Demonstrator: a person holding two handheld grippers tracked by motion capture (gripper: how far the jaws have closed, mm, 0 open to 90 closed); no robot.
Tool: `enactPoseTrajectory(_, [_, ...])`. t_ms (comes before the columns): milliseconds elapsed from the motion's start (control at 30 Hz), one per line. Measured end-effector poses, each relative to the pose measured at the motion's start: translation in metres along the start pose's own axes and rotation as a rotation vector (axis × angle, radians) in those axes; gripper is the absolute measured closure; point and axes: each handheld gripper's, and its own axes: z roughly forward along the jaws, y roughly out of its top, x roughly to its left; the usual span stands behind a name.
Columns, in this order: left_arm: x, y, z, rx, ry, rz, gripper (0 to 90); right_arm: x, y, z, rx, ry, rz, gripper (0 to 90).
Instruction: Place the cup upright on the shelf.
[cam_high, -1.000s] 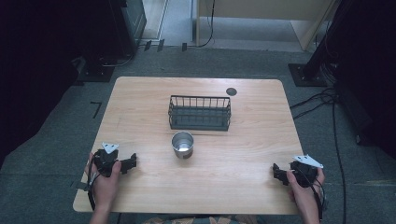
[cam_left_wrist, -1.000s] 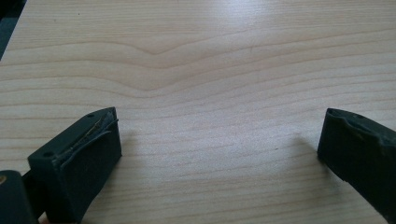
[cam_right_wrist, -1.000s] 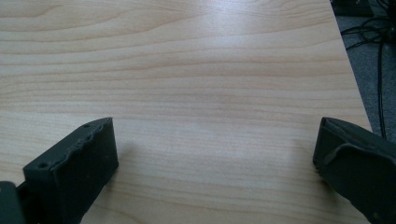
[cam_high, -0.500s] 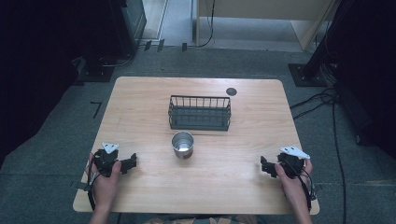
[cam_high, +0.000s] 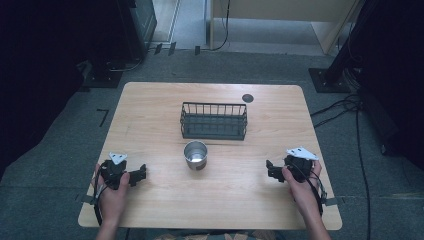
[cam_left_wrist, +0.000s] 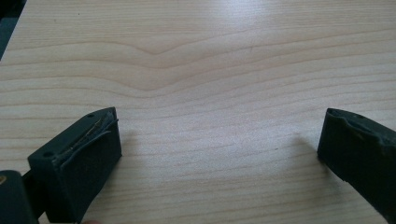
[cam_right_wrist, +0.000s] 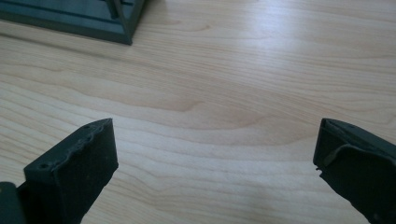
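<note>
On the wooden worktop (cam_high: 150, 115), a metal cup (cam_high: 195, 154) stands just in front of a dark wire basket (cam_high: 214, 121). The left claw (cam_high: 141, 173) and right claw (cam_high: 270, 170) sit near the front corners, jaws apart, gripping nothing.

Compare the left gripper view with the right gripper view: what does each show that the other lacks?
Left gripper view: the left hand-held gripper, jaws wide apart over bare wood with a curved grain pattern. Right gripper view: the right hand-held gripper, jaws also wide apart, plus a corner of the dark wire rectangular basket at upper left. Both share the light wooden table, and nothing sits between either pair of jaws.
</note>
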Motion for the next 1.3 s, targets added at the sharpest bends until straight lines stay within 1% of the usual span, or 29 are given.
enactPoseTrajectory(133, [0.0,0.0,0.0,0.0,0.0,0.0,0.0,0.005,0.004,0.001,-0.006,0.01,-0.007,0.0])
enactPoseTrajectory(233, [0.0,0.0,0.0,0.0,0.0,0.0,0.0,0.013,0.009,0.003,-0.01,0.024,-0.017,0.0])
enactPoseTrajectory(267, [0.0,0.0,0.0,0.0,0.0,0.0,0.0,0.013,0.009,0.003,-0.01,0.024,-0.017,0.0])
enactPoseTrajectory(400, [0.0,0.0,0.0,0.0,0.0,0.0,0.0,0.024,0.015,0.006,-0.015,0.052,-0.042,0.0])
enactPoseTrajectory(467, [0.0,0.0,0.0,0.0,0.0,0.0,0.0,0.029,0.017,0.007,-0.015,0.058,-0.05,0.0])
enactPoseTrajectory(500, [0.0,0.0,0.0,0.0,0.0,0.0,0.0,0.029,0.017,0.007,-0.015,0.058,-0.05,0.0])
enactPoseTrajectory(533, [0.0,0.0,0.0,0.0,0.0,0.0,0.0,0.033,0.02,0.008,-0.017,0.063,-0.064,0.0])
enactPoseTrajectory(733, [0.0,0.0,0.0,0.0,0.0,0.0,0.0,0.045,0.027,0.011,-0.021,0.08,-0.087,0.0])
enactPoseTrajectory(833, [0.0,0.0,0.0,0.0,0.0,0.0,0.0,0.051,0.031,0.012,-0.026,0.089,-0.095,0.0])
enactPoseTrajectory(867, [0.0,0.0,0.0,0.0,0.0,0.0,0.0,0.051,0.031,0.012,-0.026,0.089,-0.095,0.0])
enactPoseTrajectory(967, [0.0,0.0,0.0,0.0,0.0,0.0,0.0,0.058,0.035,0.013,-0.032,0.104,-0.104,0.0])
enactPoseTrajectory(1000, [0.0,0.0,0.0,0.0,0.0,0.0,0.0,0.062,0.037,0.015,-0.036,0.117,-0.106,0.0])
enactPoseTrajectory(1167, [0.0,0.0,0.0,0.0,0.0,0.0,0.0,0.07,0.038,0.021,-0.032,0.134,-0.102,0.0])
enactPoseTrajectory(1300, [0.0,0.0,0.0,0.0,0.0,0.0,0.0,0.077,0.04,0.023,-0.035,0.151,-0.11,0.0])
